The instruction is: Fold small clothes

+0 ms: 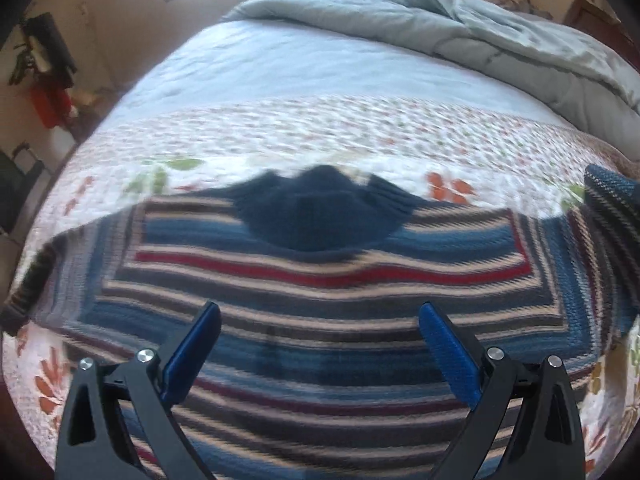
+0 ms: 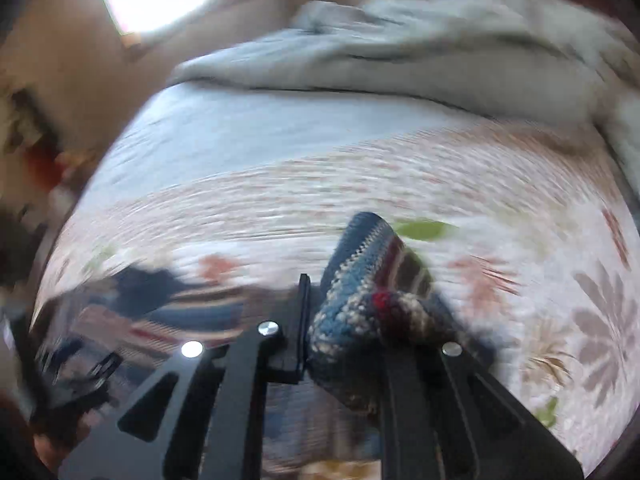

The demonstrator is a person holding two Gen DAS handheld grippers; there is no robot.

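- Bedroom setting: a floral quilt [image 1: 320, 136] covers the bed, a grey duvet [image 1: 500, 28] is bunched at 1 o'clock in the left wrist view, and a bright window sits at 11 o'clock.
- One striped knit sweater [image 1: 320, 300] lies flat on the quilt with its navy collar [image 1: 316, 212] at 12 o'clock from the left gripper [image 1: 320, 344].
- Left gripper: jaws spread wide, nothing between them, hanging above the sweater's body.
- Right gripper [image 2: 344, 320]: jaws pressed together on a bunched fold of sweater sleeve [image 2: 368, 264], which rises from the pads toward 12 o'clock; that view is blurred.
- Step in hand, as I judge it: carrying the sleeve across the body for the first fold.
- To do it well: hold the pinch firm, lift only enough to clear the knit, and lay the sleeve flat along the stripes without dragging the body.
- The left gripper could press the body down near 6 o'clock to stop it sliding.
- Count: one sweater, one quilt, one duvet, two grippers; other clothes, none that I can make out.
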